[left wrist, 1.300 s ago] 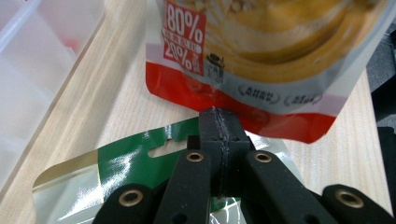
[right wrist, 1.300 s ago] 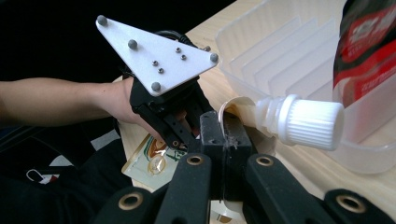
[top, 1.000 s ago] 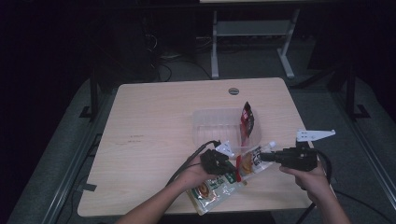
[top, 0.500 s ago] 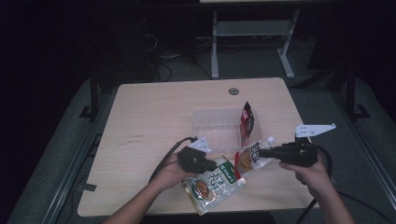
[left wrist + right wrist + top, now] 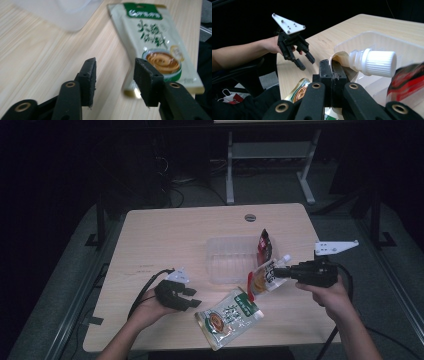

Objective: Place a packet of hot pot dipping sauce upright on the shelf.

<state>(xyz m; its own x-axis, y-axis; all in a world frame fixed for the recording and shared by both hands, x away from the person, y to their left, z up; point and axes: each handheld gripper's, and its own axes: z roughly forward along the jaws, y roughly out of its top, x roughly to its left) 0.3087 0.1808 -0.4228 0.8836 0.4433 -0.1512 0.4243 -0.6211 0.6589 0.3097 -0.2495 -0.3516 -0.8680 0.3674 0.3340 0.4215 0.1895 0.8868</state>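
A green and white soup sachet (image 5: 227, 317) lies flat on the wooden table (image 5: 165, 240) near its front edge. My left gripper (image 5: 194, 299) hovers just left of the sachet. Its jaws have just been opening and stand open with nothing between them. In the left gripper view the left gripper (image 5: 115, 62) points at bare wood, with the sachet (image 5: 155, 42) to its right. My right gripper (image 5: 277, 271) is shut on the edge of a spout pouch (image 5: 262, 279) and holds it above the table. The pouch's white cap (image 5: 378, 62) sticks out beside the shut right gripper (image 5: 332, 63).
A clear plastic tray (image 5: 230, 262) sits mid-table, with a red and black packet (image 5: 264, 246) standing at its right end. The tray's wall (image 5: 372, 40) and the red packet (image 5: 409, 80) lie just beyond the pouch. A round cable hole (image 5: 250, 217) is near the far edge.
My left gripper has opened and drawn away to the left, leaving the green sachet lying on the table. The right gripper has lifted the spout pouch slightly.
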